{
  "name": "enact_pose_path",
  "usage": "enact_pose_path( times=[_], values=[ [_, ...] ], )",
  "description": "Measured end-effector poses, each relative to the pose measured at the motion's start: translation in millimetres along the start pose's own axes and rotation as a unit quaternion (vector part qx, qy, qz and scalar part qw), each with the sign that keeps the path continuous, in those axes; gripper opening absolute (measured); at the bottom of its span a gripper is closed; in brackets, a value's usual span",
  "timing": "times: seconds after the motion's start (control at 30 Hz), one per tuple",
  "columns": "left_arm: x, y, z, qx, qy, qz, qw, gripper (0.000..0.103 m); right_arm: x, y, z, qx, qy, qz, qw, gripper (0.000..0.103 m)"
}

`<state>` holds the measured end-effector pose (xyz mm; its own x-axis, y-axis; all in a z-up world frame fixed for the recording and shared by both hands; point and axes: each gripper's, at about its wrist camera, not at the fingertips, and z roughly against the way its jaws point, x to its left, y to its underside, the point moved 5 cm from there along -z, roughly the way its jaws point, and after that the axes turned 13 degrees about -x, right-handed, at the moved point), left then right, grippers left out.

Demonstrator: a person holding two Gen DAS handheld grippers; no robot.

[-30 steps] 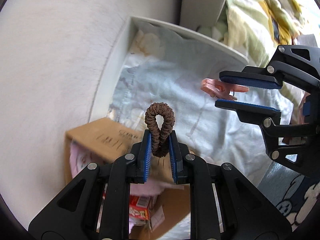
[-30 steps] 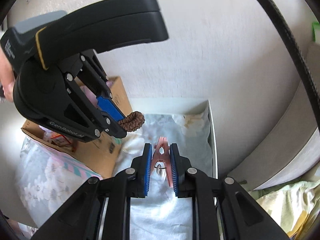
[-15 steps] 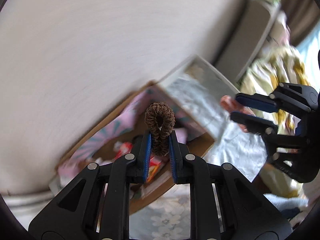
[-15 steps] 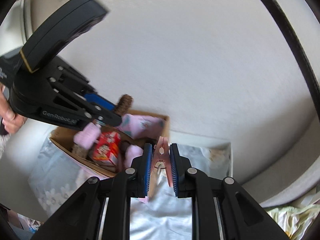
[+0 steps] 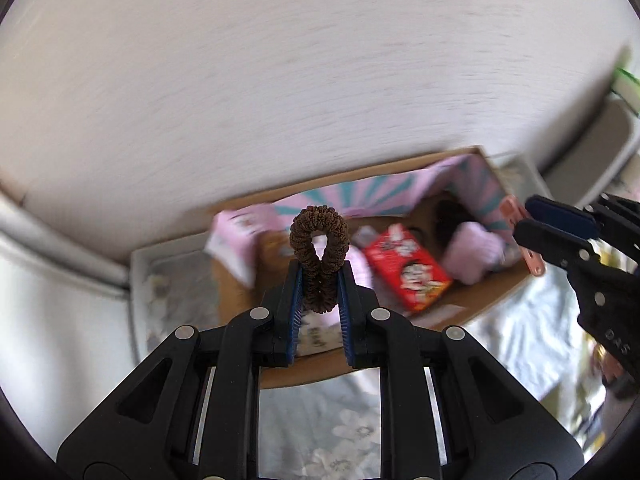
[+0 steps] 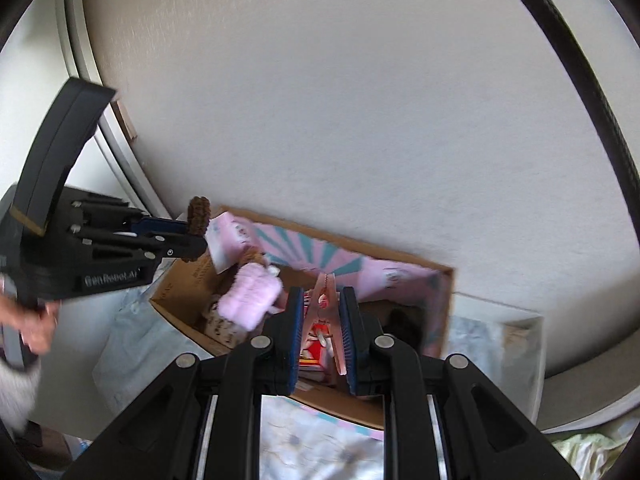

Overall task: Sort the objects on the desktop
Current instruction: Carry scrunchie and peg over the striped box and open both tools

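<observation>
Left hand-held gripper [image 5: 319,292]: lower centre of the left wrist view, fingers clamped on the brown hair tie; seen also at the left edge of the right wrist view [image 6: 188,236], gripped by a hand [image 6: 30,326].
Brown hair tie [image 5: 319,258]: pinched at its lower half between the blue pads, upper loop standing free above the fingertips, in front of the open box; in the right wrist view [image 6: 199,215], poking up at the box's left corner.
Cardboard box [image 5: 472,296]: centre to right of the left wrist view, open, tilted in frame, pink and teal lining on the inner wall; in the right wrist view [image 6: 188,280], middle of frame.
Red packet [image 5: 408,270]: inside the box, right of the hair tie.
Pink fluffy item [image 5: 470,254]: inside the box, right of the red packet; in the right wrist view [image 6: 252,294], at the box's left side.
Pink clothespin [image 6: 325,320]: lower centre of the right wrist view, over the box interior; in the left wrist view [image 5: 528,240], at the right edge.
Right hand-held gripper [image 6: 322,332]: lower centre of the right wrist view, fingers closed on the pink clothespin; at the right edge of the left wrist view [image 5: 532,224].
Floral cloth [image 5: 332,432]: under the box, bottom of both views.
Wall [image 5: 280,80]: pale, filling the upper part of both views.
</observation>
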<state>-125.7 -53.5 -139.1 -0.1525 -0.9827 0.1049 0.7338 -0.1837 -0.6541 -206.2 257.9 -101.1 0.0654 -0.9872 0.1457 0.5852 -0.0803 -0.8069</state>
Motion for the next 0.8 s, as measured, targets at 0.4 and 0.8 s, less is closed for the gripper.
enact_pose_path(
  times=[0.4,0.8],
  values=[
    [22,29,-22,-0.001,-0.049,0.071,0.9963,0.015,17,31,-52,0.084,0.041,-0.033,0.995,0.017],
    [26,17,-14,-0.021,-0.030,0.098,0.9945,0.099,4,32,-61,0.114,0.078,-0.056,0.989,0.031]
  ],
)
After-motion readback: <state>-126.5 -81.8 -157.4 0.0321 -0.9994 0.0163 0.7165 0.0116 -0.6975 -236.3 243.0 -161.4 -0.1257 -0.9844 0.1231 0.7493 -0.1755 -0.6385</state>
